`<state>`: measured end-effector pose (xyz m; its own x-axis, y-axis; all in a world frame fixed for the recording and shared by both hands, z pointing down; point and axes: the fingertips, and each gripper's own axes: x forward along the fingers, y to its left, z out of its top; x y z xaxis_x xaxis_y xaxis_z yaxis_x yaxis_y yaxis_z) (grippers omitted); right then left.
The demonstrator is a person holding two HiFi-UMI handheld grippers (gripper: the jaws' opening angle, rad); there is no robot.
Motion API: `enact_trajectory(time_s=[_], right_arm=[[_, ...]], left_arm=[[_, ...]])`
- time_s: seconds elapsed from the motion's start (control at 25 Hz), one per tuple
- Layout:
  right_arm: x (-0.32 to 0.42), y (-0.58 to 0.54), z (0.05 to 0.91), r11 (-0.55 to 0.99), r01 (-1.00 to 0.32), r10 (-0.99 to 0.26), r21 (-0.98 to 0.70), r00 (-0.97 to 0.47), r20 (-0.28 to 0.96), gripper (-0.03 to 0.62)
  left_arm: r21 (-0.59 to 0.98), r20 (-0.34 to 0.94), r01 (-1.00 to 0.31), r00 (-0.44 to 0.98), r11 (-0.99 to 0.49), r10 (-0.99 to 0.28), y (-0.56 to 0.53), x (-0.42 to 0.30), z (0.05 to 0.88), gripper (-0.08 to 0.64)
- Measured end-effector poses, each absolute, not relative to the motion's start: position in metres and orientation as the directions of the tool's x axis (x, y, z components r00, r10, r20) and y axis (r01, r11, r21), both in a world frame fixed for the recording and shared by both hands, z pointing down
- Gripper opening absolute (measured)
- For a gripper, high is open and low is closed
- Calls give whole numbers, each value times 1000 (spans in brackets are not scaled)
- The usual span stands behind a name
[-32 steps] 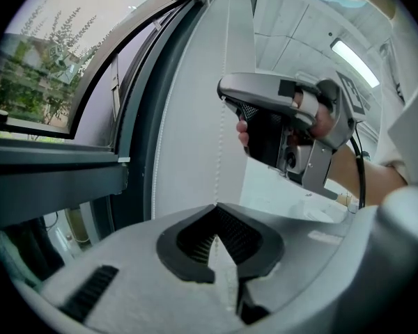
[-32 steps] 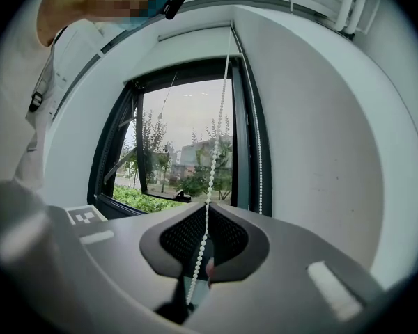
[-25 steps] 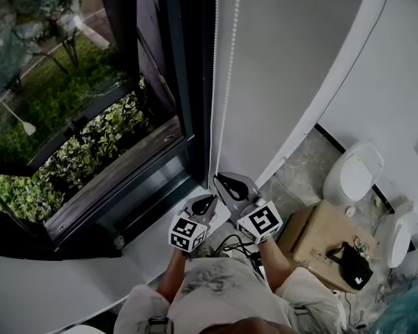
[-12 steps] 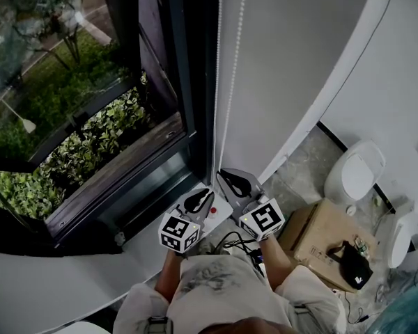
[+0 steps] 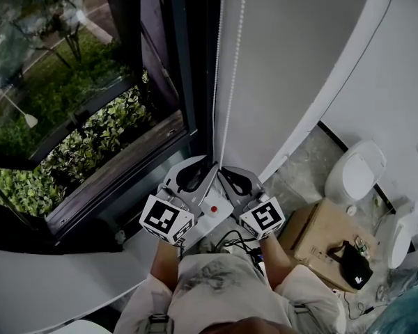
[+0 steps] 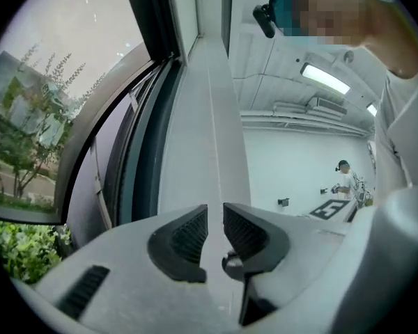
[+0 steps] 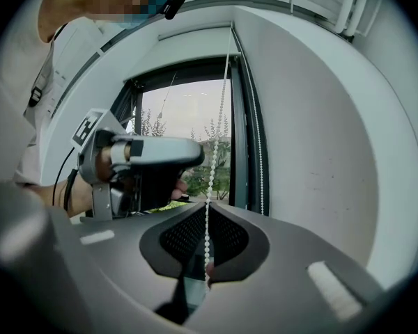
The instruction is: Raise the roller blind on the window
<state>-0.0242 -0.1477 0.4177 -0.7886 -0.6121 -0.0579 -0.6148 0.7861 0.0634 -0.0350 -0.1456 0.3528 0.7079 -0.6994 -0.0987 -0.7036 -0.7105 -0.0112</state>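
Note:
Two strands of white bead chain (image 5: 217, 82) hang down the dark window frame (image 5: 195, 68) beside the white wall. My right gripper (image 5: 225, 175) is shut on one strand, and in the right gripper view the bead chain (image 7: 219, 117) runs straight down into its closed pads (image 7: 226, 239). The second strand (image 7: 259, 152) hangs free to the right. My left gripper (image 5: 209, 167) is higher up, beside the chain and just left of the right one. Its jaws have just been opening. In the left gripper view the left gripper (image 6: 214, 232) shows a narrow gap with nothing in it.
Green plants (image 5: 90, 152) lie outside the glass, above a white sill (image 5: 76, 277). On the floor at the right are a cardboard box (image 5: 324, 239), two white rounded units (image 5: 355, 172) and a black cable (image 5: 233, 242). A person (image 6: 345, 179) stands far off in the room.
My left gripper has risen along the chain and its jaws have parted, from shut low beside the right gripper to open. The right gripper has stayed put, shut on the chain.

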Motion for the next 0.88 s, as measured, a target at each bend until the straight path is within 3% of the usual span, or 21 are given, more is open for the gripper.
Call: enact_trajectory(time_s=[0.28, 0.4, 0.88], right_arm=[[-28, -145, 418, 788, -613, -610, 67, -790, -54, 20], [-27, -146, 419, 786, -615, -613, 64, -788, -56, 20], [-28, -149, 431, 786, -614, -614, 77, -789, -25, 20]], left_arm=[[-19, -122, -671, 737, -741, -665, -149, -14, 335, 81], [-38, -121, -683, 728, -729, -675, -153, -12, 335, 27], [-35, -89, -702, 711, -711, -698, -157, -17, 347, 20]])
